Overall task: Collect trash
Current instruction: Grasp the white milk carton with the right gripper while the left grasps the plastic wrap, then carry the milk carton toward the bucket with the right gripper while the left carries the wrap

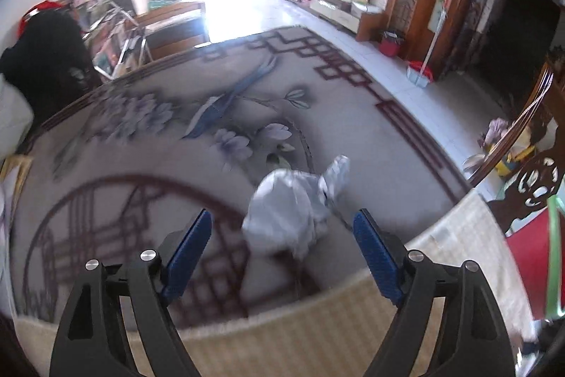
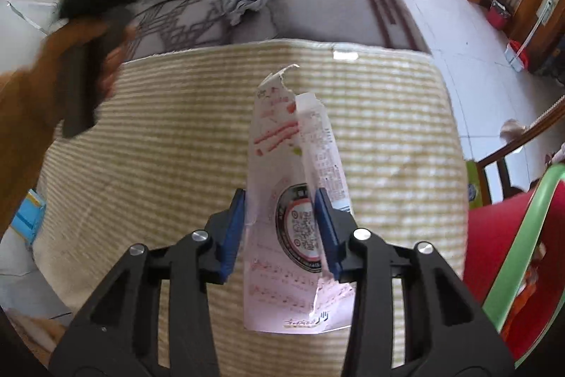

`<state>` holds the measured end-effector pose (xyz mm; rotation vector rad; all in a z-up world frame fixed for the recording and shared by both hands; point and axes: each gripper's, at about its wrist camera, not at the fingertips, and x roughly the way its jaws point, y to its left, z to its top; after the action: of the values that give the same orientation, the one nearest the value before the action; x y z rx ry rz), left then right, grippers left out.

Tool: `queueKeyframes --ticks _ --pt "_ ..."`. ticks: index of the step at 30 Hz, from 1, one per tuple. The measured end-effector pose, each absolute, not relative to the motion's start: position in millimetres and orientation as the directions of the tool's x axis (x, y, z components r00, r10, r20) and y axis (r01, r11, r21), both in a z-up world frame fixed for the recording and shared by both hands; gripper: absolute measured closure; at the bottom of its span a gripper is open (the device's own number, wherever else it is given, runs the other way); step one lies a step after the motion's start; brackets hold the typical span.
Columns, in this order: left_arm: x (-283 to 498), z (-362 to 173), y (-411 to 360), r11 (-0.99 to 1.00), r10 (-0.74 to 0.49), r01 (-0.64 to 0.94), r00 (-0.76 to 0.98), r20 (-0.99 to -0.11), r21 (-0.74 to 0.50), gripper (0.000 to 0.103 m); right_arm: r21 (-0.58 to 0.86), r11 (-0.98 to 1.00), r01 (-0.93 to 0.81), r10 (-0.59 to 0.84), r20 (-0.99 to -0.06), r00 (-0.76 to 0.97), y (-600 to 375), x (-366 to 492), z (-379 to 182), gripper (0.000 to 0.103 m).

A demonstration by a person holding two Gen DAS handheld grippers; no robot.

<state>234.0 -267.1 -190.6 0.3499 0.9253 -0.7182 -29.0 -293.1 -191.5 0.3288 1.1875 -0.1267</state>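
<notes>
Right gripper [image 2: 280, 228] clamps the torn wrapper [image 2: 296, 200], light and floppy; left gripper [image 1: 282, 257] gapes before crumpled paper [image 1: 293, 200], mid-frame.

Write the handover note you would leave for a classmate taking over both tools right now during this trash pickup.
Right tool: shut on a torn printed wrapper, held above the striped mat.
Left tool: open and empty, aimed toward the crumpled white plastic lying on the patterned rug just beyond the mat edge.
Done: wrapper picked up.
Left: drop the wrapper into a bin, possibly the red, green-rimmed container on the right, then grasp the crumpled plastic. Frames are blurred, so recheck alignment before closing.
</notes>
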Motion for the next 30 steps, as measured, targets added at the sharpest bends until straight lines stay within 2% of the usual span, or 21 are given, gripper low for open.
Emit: queueKeyframes --ticks 3,4,5,6,7,11,18,30 --pt "248.0 -204.9 -282.9 0.706 -0.391 0.708 0.372 -0.842 -0.015 0.027 0.189 0.941 0.281 0.076 -0.926 0.369 -288.3 -24.8 -193.6 0.063" --pt "252.7 -209.2 -285.7 0.707 -0.391 0.706 0.355 -0.849 -0.031 0.046 0.186 0.940 0.285 0.073 -0.928 0.365 -287.4 -22.7 -194.4 0.063" --pt "256.0 -212.4 -286.5 0.709 -0.400 0.703 0.331 -0.854 -0.060 0.055 0.183 0.940 0.288 0.070 -0.929 0.362 -287.3 -21.2 -194.6 0.063" --pt "256.8 -211.4 -285.4 0.718 -0.408 0.692 0.336 -0.849 -0.071 0.058 0.179 0.941 0.289 0.066 -0.930 0.360 -286.4 -19.4 -194.1 0.063" --pt "256.3 -209.7 -281.6 0.725 -0.419 0.683 0.339 -0.842 -0.085 0.069 0.176 0.942 0.287 0.064 -0.930 0.361 -286.5 -18.8 -194.0 0.063" --pt "244.5 -201.4 -258.6 0.755 -0.415 0.646 0.342 -0.843 -0.110 0.073 0.167 0.950 0.262 0.059 -0.926 0.373 -284.9 -11.5 -190.0 0.063" --pt "203.4 -170.4 -189.6 0.793 -0.488 0.557 0.336 -0.805 -0.248 0.073 0.155 0.970 0.185 0.066 -0.908 0.414 -270.0 -2.0 -174.1 0.063" --pt "107.6 -112.5 -111.1 0.887 -0.387 0.441 0.542 -0.746 -0.139 0.073 0.163 0.983 0.080 0.097 -0.845 0.526 -250.1 -14.2 -130.3 0.063"
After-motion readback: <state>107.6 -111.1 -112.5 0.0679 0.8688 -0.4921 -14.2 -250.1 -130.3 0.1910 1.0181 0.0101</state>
